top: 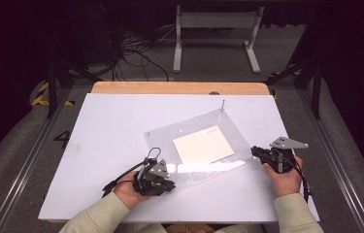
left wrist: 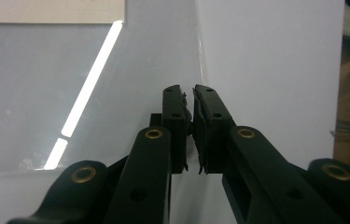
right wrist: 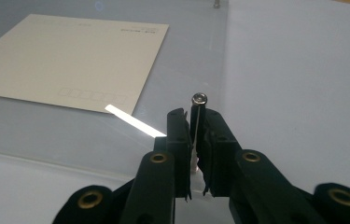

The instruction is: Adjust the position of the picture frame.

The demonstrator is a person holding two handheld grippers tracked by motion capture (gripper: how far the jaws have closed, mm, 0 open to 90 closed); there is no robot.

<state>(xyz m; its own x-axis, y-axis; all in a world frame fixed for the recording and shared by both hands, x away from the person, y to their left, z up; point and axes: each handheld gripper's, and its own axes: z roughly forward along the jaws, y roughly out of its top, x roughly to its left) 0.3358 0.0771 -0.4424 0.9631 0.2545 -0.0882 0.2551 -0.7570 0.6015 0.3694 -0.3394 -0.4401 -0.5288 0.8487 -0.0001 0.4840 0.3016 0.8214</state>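
While the left gripper (top: 169, 184) pinches the clear acrylic sheet's (top: 228, 136) near edge, the right gripper (right wrist: 195, 135) clamps an upright screw post (right wrist: 198, 109) at its corner; card (right wrist: 70, 60) beneath.

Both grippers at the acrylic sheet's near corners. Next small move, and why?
Probably seat the dark metal screw held upright in the right gripper into that corner of the clear acrylic sheet. The left gripper is shut on the sheet's near edge, steadying it over the cream card, and the far corner already carries a standing screw.
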